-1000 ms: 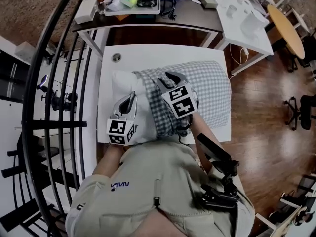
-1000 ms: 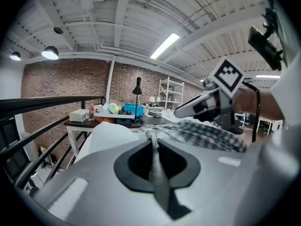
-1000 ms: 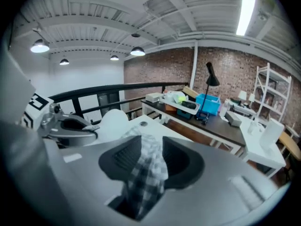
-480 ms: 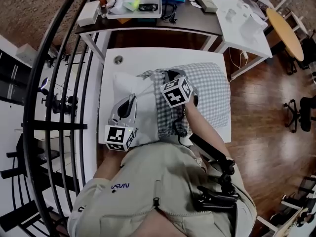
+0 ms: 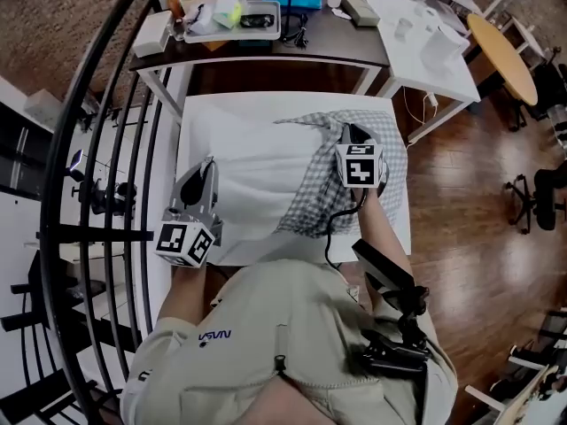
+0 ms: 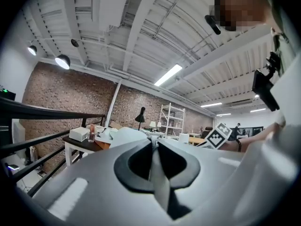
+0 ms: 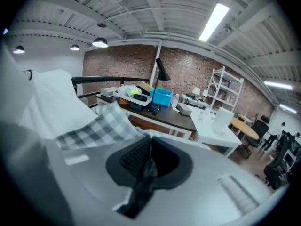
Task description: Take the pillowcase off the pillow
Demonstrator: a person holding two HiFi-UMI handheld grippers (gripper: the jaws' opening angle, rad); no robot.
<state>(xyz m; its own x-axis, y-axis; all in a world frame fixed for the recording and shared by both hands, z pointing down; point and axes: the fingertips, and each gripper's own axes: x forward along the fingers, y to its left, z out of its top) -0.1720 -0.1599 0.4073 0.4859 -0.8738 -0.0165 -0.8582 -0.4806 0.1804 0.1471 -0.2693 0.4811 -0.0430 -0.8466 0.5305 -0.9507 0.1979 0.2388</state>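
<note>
Plain white fabric pillow (image 5: pixel 244 175); grey-and-white gingham cloth pillowcase (image 5: pixel 341 189) on its right end. White rectangular tabletop (image 5: pixel 230 102) under pillow, dark brown wooden desk (image 5: pixel 337 38) beyond pillow, reddish-brown wood plank floor (image 5: pixel 461 193) right of pillow.

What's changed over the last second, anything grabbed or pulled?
The right gripper closed on the checkered pillowcase and dragged it rightward, baring more of the white pillow. The left gripper pulled the pillow's end leftward. Unchanged: left jaws shut on the pillow, pillowcase still partly on.
</note>
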